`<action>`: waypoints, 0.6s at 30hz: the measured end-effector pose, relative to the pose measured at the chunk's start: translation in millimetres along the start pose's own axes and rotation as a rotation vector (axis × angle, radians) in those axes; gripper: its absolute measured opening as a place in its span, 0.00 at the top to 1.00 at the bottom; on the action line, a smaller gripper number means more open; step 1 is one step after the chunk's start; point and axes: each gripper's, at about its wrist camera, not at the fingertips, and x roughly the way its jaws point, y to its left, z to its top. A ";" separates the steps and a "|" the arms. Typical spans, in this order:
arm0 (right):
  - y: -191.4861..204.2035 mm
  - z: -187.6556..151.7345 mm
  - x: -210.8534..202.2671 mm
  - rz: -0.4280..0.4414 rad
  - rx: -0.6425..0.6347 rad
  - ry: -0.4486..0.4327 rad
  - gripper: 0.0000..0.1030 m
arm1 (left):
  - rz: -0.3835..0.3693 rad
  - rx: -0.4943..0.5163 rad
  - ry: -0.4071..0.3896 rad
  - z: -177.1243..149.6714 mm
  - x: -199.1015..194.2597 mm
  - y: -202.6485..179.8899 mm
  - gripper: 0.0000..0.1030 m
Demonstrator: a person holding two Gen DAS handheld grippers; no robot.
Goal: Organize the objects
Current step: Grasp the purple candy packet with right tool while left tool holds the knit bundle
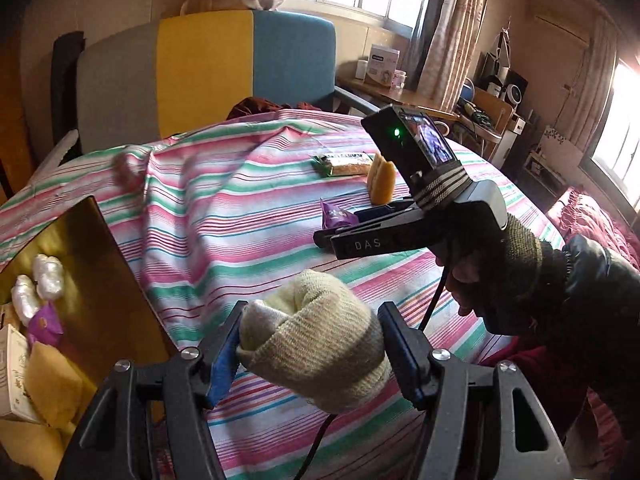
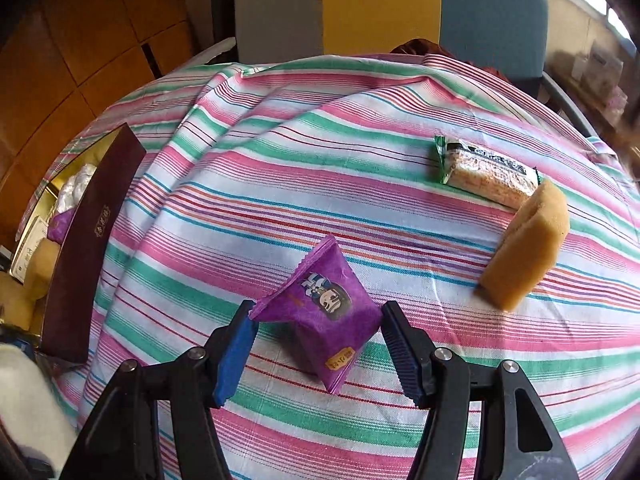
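A rolled beige sock bundle (image 1: 316, 340) sits between the blue pads of my left gripper (image 1: 312, 314), which is shut on it above the striped cloth. My right gripper (image 2: 316, 314) is shut on a purple snack packet (image 2: 324, 312), its pads against the packet's two sides. The left wrist view shows the same right gripper (image 1: 326, 238) low over the table with the purple packet (image 1: 336, 216) at its tips. An orange sponge (image 2: 524, 248) and a green-ended cracker packet (image 2: 488, 172) lie further back on the cloth.
A gold-lined box (image 1: 92, 280) with a dark maroon wall (image 2: 92, 240) stands at the table's left, holding white wrapped pieces, a purple packet and yellow sponges. The striped tablecloth (image 2: 320, 140) covers the round table. A grey, yellow and blue chair back (image 1: 208, 72) stands behind.
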 end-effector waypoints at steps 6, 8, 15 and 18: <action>1.6 -0.3 1.3 -0.007 -0.014 -0.002 0.37 | 0.008 0.000 -0.018 0.2 -9.4 0.0 0.37; 2.2 -0.5 1.5 -0.011 -0.019 -0.002 0.37 | 0.009 -0.003 -0.021 0.5 -11.9 1.1 0.37; 3.4 -1.1 1.8 -0.017 -0.026 -0.003 0.37 | 0.003 -0.036 -0.036 1.1 -20.9 10.6 0.37; 2.9 -1.5 5.4 -0.026 -0.028 0.014 0.40 | 0.000 -0.064 -0.045 1.9 -27.3 19.7 0.37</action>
